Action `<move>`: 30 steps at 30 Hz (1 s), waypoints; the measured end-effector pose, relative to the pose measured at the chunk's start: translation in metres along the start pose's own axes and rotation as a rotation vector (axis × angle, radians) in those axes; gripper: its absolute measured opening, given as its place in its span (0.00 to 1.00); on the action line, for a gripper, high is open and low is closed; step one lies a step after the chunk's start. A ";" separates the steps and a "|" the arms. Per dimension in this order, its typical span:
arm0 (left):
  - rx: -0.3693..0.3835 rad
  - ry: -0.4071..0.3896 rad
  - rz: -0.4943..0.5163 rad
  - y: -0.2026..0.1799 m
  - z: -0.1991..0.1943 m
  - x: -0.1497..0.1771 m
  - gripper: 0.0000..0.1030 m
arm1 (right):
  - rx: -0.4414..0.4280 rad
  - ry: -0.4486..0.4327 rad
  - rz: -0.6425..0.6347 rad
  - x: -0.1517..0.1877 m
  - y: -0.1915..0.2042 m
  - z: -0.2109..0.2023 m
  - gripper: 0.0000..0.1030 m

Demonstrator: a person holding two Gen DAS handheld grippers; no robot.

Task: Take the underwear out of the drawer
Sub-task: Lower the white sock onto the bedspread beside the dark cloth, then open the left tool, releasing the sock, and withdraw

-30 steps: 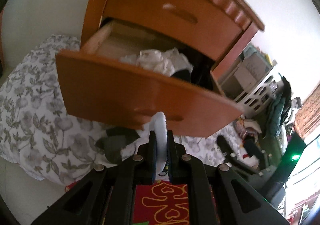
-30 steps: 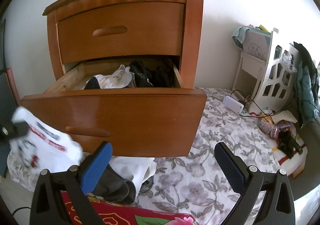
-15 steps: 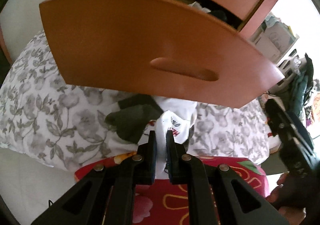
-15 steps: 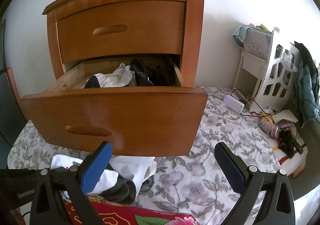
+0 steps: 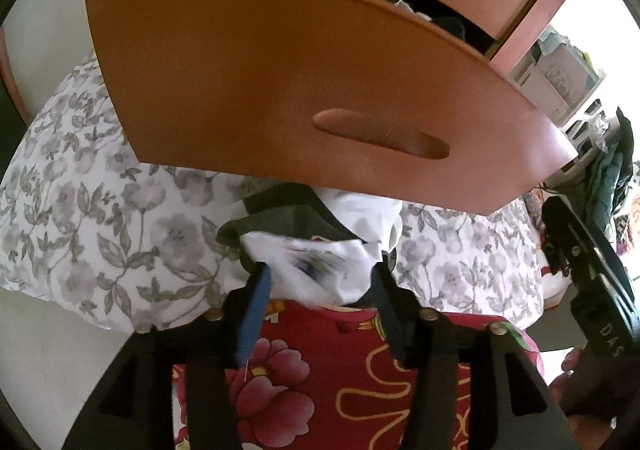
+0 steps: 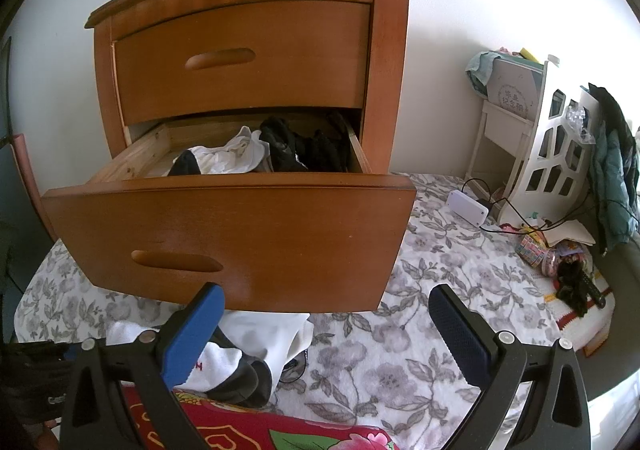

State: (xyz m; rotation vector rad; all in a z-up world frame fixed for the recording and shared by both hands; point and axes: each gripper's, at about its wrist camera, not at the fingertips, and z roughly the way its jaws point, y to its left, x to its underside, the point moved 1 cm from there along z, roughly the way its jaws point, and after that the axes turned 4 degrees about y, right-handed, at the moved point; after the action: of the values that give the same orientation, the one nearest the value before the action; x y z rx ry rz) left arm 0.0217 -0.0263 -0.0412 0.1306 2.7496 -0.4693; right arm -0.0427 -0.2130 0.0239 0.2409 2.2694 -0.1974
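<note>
Below, left gripper (image 5: 320, 282) opening around blurred-print white underwear (image 5: 320, 270); right gripper (image 6: 326, 330) wide, empty

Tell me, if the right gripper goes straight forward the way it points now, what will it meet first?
Probably the floral bedspread just under the lower edge of the open drawer front. The right gripper is open and empty and points slightly downward; depth is unclear, so the drawer front could come first.

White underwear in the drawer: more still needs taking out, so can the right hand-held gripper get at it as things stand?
Probably yes. The drawer stands pulled out, the white underwear lies uncovered on top, and the right hand-held gripper is open and empty.
</note>
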 end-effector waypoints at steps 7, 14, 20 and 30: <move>-0.002 -0.041 -0.033 0.005 -0.010 -0.002 0.73 | 0.000 0.000 0.000 0.000 0.000 0.000 1.00; -0.018 -0.128 -0.035 0.009 -0.022 -0.004 0.94 | 0.000 0.000 0.000 0.000 0.000 0.000 1.00; -0.020 -0.220 -0.026 0.011 -0.037 -0.008 0.96 | 0.001 0.000 -0.001 0.000 0.000 0.000 1.00; 0.055 -0.395 -0.009 0.010 -0.078 -0.013 0.96 | 0.002 -0.004 -0.001 -0.001 0.000 -0.001 1.00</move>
State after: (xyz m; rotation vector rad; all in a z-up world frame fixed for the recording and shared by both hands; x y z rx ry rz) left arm 0.0104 0.0090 0.0297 0.0335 2.3530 -0.5126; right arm -0.0427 -0.2129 0.0249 0.2405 2.2654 -0.2009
